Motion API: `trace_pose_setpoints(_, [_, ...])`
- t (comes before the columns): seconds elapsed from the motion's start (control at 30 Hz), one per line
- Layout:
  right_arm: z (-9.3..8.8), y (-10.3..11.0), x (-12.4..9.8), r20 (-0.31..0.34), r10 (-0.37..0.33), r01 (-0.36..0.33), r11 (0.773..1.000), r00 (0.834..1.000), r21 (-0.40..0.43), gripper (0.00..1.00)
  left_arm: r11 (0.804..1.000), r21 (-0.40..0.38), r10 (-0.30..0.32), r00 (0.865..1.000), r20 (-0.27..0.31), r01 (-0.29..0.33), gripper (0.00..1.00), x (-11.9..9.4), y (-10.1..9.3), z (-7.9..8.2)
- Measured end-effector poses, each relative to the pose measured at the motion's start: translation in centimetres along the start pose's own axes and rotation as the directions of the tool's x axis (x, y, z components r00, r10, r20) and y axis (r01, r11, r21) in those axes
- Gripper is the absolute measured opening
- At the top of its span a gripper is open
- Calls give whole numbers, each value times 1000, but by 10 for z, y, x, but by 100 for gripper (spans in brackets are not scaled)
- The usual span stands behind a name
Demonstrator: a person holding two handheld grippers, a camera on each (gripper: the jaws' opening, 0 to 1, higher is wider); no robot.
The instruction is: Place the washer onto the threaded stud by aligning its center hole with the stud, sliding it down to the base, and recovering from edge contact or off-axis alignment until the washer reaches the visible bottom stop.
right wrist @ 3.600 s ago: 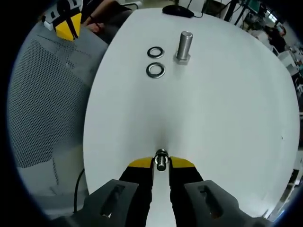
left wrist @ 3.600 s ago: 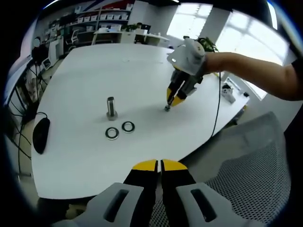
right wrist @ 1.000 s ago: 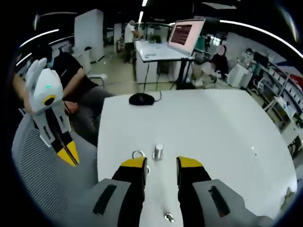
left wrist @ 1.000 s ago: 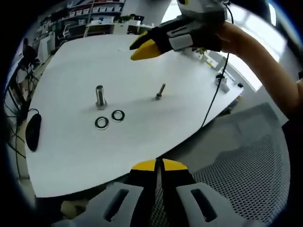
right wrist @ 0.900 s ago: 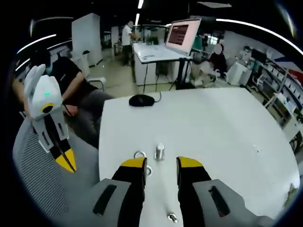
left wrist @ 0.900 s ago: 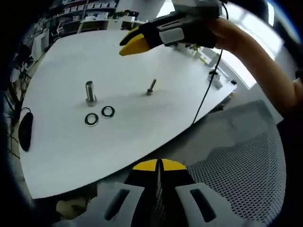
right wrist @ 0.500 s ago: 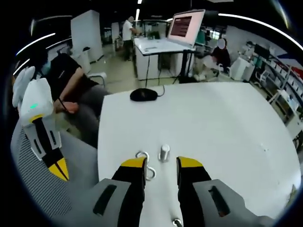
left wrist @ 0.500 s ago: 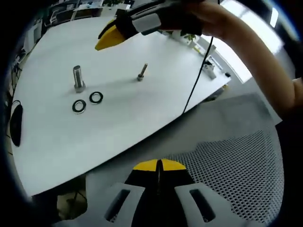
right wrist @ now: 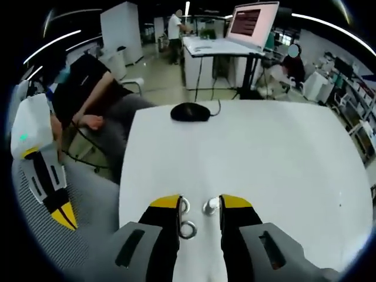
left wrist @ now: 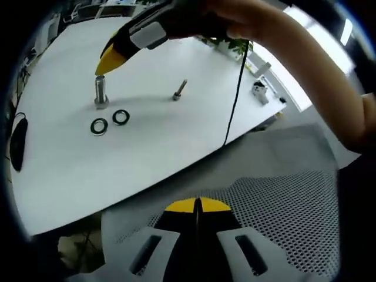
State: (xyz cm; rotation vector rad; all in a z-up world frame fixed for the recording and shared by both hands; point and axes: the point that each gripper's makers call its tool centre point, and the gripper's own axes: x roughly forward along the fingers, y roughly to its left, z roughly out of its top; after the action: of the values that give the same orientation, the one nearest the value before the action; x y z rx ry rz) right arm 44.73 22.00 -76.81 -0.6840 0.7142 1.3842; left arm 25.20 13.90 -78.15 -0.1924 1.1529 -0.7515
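White table (left wrist: 147,141) spans the left gripper view, its near edge curved; a black computer mouse (right wrist: 191,111) lies at the table's far end in the right gripper view, its cable trailing off the edge toward the floor; the same mouse appears as a dark oval at the table's left edge in the left gripper view. Grey mesh chair (left wrist: 282,200) sits just beside the near table edge; a thin black cord (left wrist: 235,100) hangs over that edge. Beyond the table: a second desk (right wrist: 214,47) carrying a lit monitor (right wrist: 255,20); a seated person in dark clothing (right wrist: 88,88) to the left; another person standing far back (right wrist: 175,26); shelving along the right wall, blurred.
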Motion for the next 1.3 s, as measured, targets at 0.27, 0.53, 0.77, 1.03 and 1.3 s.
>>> trace_pose_setpoints(0.27, [-10,16,19,-65,93,-95,995,994,-35,27,1000,4,-8,1000,14,8,0,0,-1,2])
trace_pose_setpoints(0.53, [-25,19,26,-130,120,-127,991,984,-49,27,1000,-8,-1,1000,22,1,0,-1,0,4])
trace_pose_setpoints(0.77, [-31,23,32,-163,136,-147,987,977,-60,27,1000,-19,0,1000,27,1,0,-1,1,5])
trace_pose_setpoints(1.03, [-41,29,40,-199,159,-177,981,967,-78,27,1000,-24,-1,1000,31,1,0,-2,1,5])
trace_pose_setpoints(1.3, [-53,36,51,-251,170,-201,974,953,-103,27,1000,-27,3,999,32,-2,0,-2,1,5])
